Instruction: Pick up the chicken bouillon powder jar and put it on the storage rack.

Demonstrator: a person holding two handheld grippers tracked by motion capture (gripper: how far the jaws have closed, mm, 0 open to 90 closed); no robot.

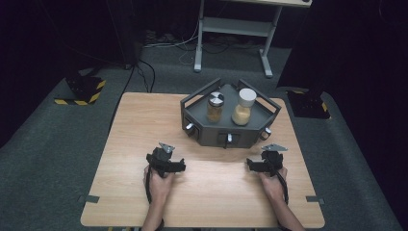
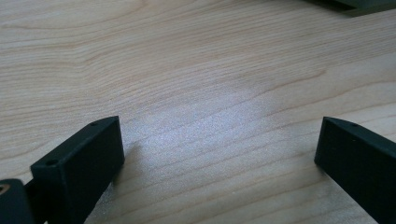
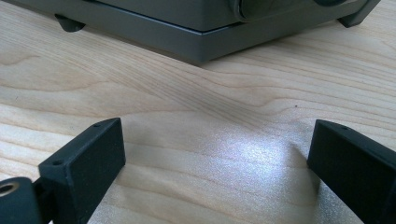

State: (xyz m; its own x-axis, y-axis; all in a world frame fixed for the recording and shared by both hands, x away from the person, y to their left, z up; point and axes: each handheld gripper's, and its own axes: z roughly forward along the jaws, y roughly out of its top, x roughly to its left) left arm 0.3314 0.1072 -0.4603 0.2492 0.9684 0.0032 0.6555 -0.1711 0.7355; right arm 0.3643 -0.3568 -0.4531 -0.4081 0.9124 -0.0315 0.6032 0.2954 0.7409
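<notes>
In the right gripper view the grey rack [image 3: 196,32] is cut off by the top edge, and a rounded part at its upper right is blurred. In the left gripper view a mere corner of it [image 2: 359,4] is seen. The jar contents [image 1: 215,111] cannot be identified from the high view.

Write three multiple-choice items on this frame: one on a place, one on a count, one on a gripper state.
1. Where do the jars stand?
A. in the grey tray
B. on the bare table
C. on the floor

2. How many jars are there?
A. one
B. two
C. four

3. How are the grippers?
A. both open, empty
B. both shut
C. left holding a jar

Answers:
1 A: the white-lidded jar and the other jar stand inside the grey tray.
2 B: just those two show.
3 A: the left gripper and right gripper show jaws wide apart over bare table.
</notes>
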